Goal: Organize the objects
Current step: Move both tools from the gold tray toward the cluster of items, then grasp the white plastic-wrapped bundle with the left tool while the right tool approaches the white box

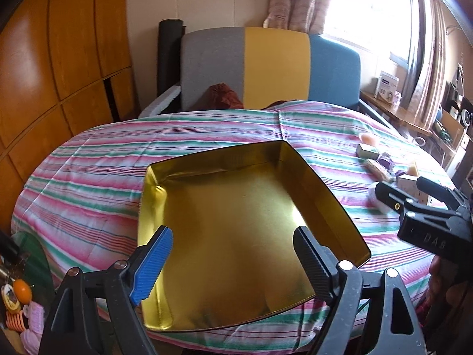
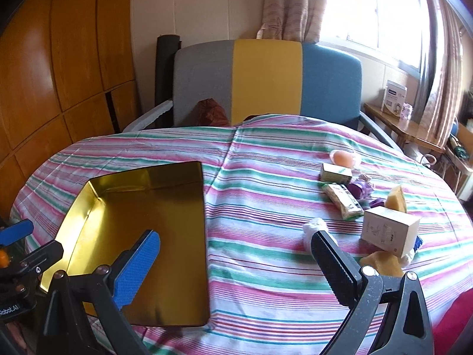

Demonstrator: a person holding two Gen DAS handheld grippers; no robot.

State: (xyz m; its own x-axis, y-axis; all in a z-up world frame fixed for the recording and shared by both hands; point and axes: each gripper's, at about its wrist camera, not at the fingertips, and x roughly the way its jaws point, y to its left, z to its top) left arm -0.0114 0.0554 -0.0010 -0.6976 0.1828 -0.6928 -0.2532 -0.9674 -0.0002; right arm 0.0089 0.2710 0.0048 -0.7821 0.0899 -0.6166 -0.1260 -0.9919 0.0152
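Note:
An empty gold tin tray (image 1: 236,207) lies on the striped tablecloth (image 1: 88,177). My left gripper (image 1: 233,236) hangs open just above the tray's near half, with nothing between its fingers. My right gripper (image 2: 235,238) is also open and empty, over bare cloth between the tray (image 2: 142,236) and a cluster of small items. That cluster holds a white box (image 2: 387,230), a yellow sponge wedge (image 2: 396,198), a wrapped packet (image 2: 343,201), a small green-and-white box (image 2: 335,173), a peach egg-shaped item (image 2: 343,157), a purple item (image 2: 359,188) and a white fluffy ball (image 2: 314,226).
A chair with a grey, yellow and blue back (image 2: 266,80) stands behind the round table. Wooden cabinet doors (image 2: 59,59) fill the left. A side table with a white carton (image 2: 396,97) sits by the window. An orange and small clutter (image 1: 22,290) lie low at left.

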